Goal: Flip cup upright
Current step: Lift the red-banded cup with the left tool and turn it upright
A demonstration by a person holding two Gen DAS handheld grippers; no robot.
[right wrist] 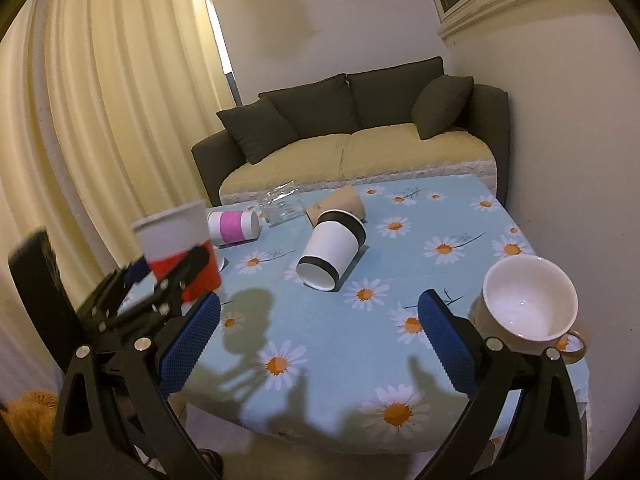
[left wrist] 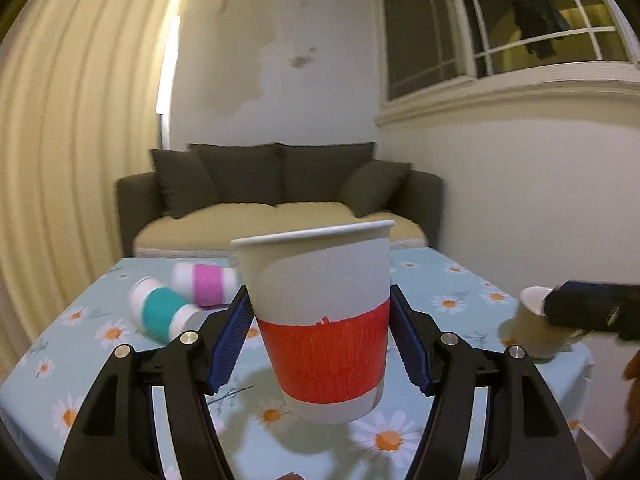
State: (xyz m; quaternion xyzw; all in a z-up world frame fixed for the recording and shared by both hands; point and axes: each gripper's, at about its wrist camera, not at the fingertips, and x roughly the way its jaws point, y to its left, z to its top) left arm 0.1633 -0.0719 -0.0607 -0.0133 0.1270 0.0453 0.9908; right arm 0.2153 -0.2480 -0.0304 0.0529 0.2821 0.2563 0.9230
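Observation:
My left gripper is shut on a white paper cup with a red band. It holds the cup mouth up, slightly tilted, just above the daisy tablecloth. The same cup and the left gripper show at the left of the right wrist view. My right gripper is open and empty above the table's near edge. A white cup with black bands lies on its side in the middle of the table.
A pink-banded cup and a teal-banded cup lie on their sides at the left. A brown cup and a clear container lie at the back. A white mug stands upright at the right edge. A sofa is behind.

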